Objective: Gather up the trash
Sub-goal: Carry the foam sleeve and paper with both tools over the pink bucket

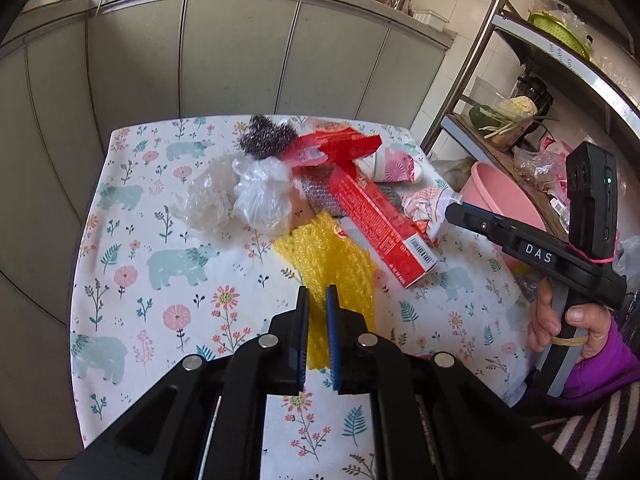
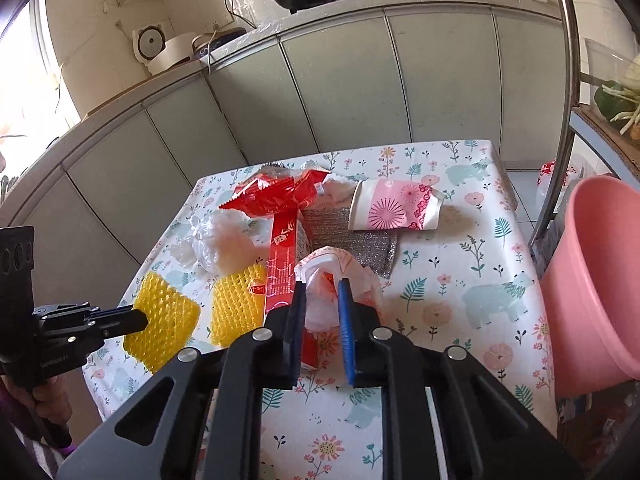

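Note:
Trash lies on a floral tablecloth [image 1: 132,280]: a yellow foam net [image 1: 336,264], a long red carton [image 1: 380,224], a red wrapper [image 1: 340,146], clear plastic bags [image 1: 260,196], a pink paper cup [image 1: 394,166], a silver scouring pad [image 2: 352,236]. My left gripper [image 1: 318,300] is shut on the yellow net, which also shows in the right wrist view [image 2: 164,320]. My right gripper [image 2: 322,284] is shut on a crumpled white and orange wrapper [image 2: 332,280], which also shows in the left wrist view [image 1: 426,208], held just above the table.
A pink plastic basin [image 2: 592,276] stands off the table's right side. A metal rack [image 1: 472,60] with vegetables stands at the right. Grey cabinets [image 1: 240,52] run behind the table, with pans on the counter.

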Demonstrator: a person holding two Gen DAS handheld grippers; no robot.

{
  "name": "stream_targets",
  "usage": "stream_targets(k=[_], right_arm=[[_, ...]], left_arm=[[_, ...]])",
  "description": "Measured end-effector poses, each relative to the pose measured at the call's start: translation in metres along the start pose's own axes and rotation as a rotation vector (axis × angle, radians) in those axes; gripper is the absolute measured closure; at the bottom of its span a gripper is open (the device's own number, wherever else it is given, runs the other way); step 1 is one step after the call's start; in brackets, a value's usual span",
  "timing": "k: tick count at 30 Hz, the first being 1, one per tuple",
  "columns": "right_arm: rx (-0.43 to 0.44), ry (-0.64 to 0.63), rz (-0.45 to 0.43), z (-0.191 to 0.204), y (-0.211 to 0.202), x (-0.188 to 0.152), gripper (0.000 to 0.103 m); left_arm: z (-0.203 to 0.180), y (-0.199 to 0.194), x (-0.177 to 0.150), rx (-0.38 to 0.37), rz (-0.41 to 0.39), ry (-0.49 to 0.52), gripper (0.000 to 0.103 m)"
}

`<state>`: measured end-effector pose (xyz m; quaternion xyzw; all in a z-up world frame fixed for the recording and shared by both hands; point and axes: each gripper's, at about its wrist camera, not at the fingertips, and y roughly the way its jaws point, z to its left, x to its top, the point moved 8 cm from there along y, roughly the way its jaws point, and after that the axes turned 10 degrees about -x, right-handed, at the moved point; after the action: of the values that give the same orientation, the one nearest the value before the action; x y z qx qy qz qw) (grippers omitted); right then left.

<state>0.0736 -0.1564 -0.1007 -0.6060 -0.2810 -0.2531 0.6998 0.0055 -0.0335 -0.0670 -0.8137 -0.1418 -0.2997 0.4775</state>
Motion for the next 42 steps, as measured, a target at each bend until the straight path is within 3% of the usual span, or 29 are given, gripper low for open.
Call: stream_targets(k=[11, 17, 24, 35, 42], right_arm=[[-0.055, 0.092, -0.153, -0.047, -0.056, 0.026, 0.087], [-0.159, 0.156, -0.250, -0.094, -0.090, 0.037, 0.087], [-0.255, 0.263, -0.305, -0.160, -0.111, 0.038, 0.087], [-0.355, 0.412, -0.264, -0.255, -0.113, 0.014, 0.087], [-0.377, 0.423, -0.188, -0.274, -0.088, -0.003, 0.087]], left_arm=[[-0.085, 0.010, 0.073, -0.127, -0.079, 0.172, 0.095], [-0.137, 0.031, 0.102, -0.170, -0.075, 0.257, 0.095], [-0.191, 0.061, 0.122, -0.212, -0.053, 0.324, 0.095], [-0.263, 0.138, 0.128, -0.261, 0.032, 0.423, 0.095], [-0.283, 0.196, 0.117, -0.273, 0.112, 0.425, 0.095]])
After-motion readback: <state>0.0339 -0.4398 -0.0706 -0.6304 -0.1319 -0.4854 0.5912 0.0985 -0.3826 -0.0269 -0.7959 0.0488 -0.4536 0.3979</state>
